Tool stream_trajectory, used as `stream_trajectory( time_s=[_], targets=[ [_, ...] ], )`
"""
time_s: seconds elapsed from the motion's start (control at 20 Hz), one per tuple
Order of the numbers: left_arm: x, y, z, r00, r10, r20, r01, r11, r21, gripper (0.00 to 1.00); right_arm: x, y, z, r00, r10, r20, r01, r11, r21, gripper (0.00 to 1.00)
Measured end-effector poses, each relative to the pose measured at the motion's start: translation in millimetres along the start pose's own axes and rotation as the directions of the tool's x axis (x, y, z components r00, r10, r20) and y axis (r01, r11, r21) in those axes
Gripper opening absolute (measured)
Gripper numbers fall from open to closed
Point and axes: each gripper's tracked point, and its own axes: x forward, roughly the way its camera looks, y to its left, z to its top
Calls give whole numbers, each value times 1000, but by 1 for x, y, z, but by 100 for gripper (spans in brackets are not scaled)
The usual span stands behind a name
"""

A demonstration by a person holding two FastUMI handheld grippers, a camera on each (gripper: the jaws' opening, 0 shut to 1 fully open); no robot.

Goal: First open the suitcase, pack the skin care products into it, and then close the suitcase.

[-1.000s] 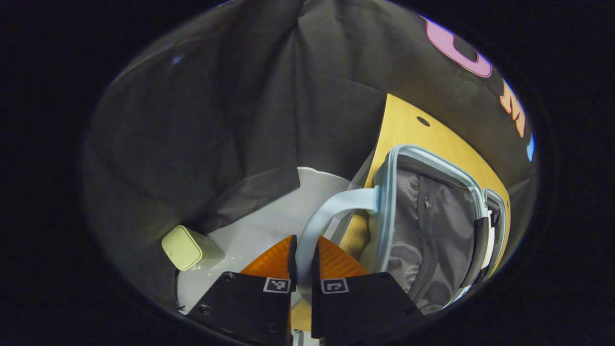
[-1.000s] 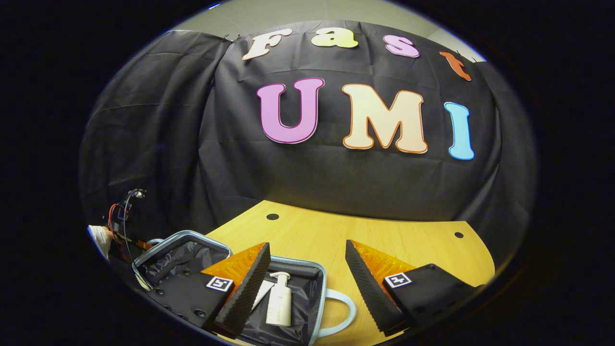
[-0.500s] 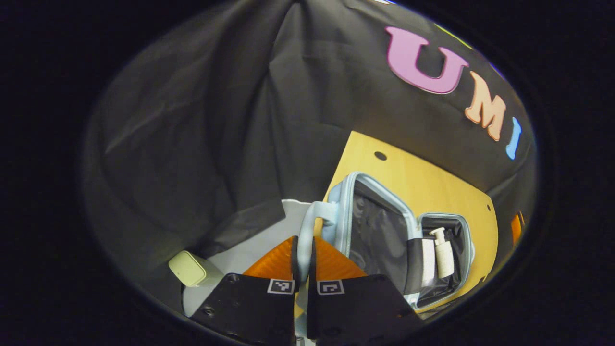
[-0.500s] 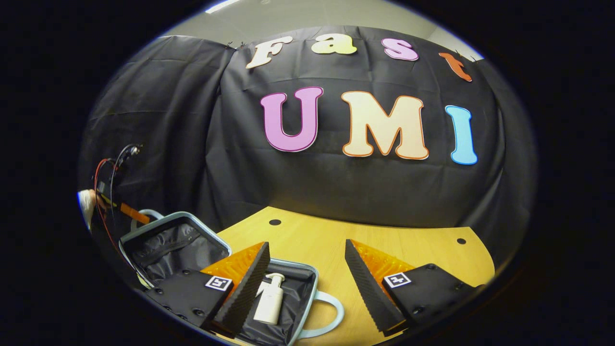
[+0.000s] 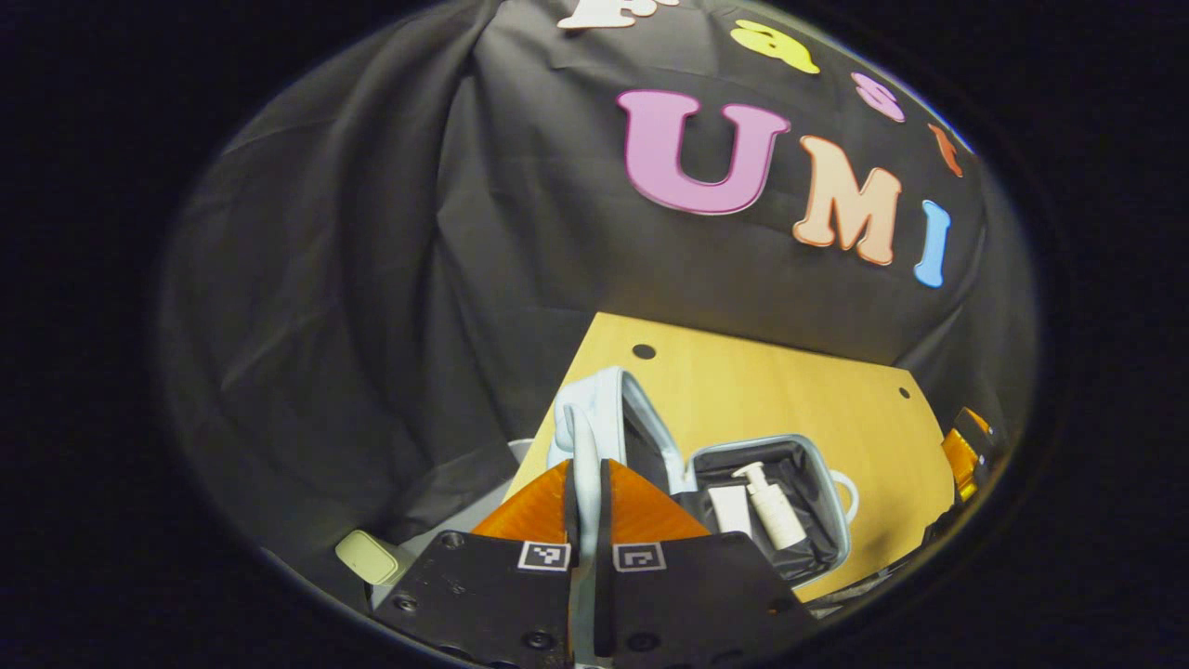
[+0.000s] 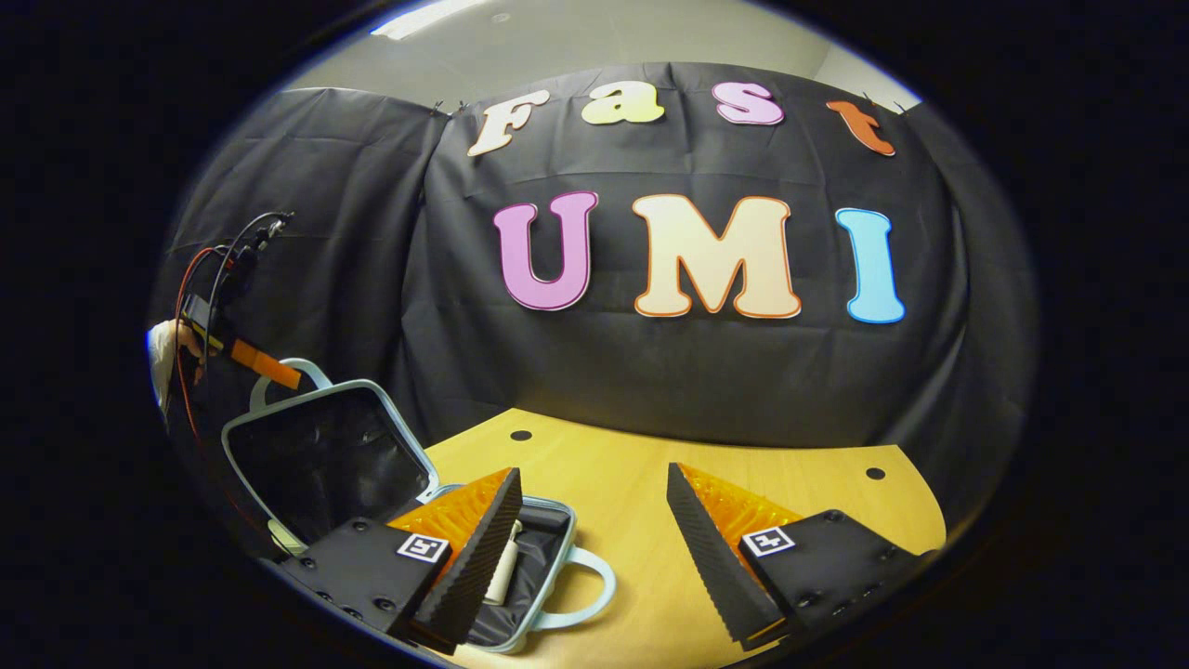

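Left gripper (image 5: pixel 585 483), clamped on the lid handle (image 5: pixel 581 446), has swung the suitcase lid (image 6: pixel 320 455) from flat to near upright over the pump bottle (image 5: pixel 773 509) inside; closing under way, right gripper (image 6: pixel 594 534) wide open, empty.

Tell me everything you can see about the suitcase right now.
The suitcase is small and pale blue with a dark fabric lining. It lies open on the wooden table, its lid raised about upright. The left gripper is shut on the lid's handle. The base half lies flat, holding a white pump bottle and a white tube, with a second handle at its front.
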Motion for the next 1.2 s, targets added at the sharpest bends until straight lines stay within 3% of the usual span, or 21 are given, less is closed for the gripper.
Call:
stream_trajectory(
  time_s=[0.35,0.65,0.95,1.2],
  targets=[
    [-13,-126,22,975,-211,70,212,977,-9,3,-38,-47,13,998,-43,45,44,999,-4,98],
    [-5,-217,4,938,-346,31,345,938,24,3,-63,-83,10,994,-92,52,92,996,11,98],
    [14,-284,-36,901,-432,-50,434,900,37,3,-84,-117,8,988,-146,55,145,989,12,98],
    [33,-312,-77,893,-429,-135,441,894,76,4,-99,-140,4,982,-185,45,185,983,6,98]
  ],
)
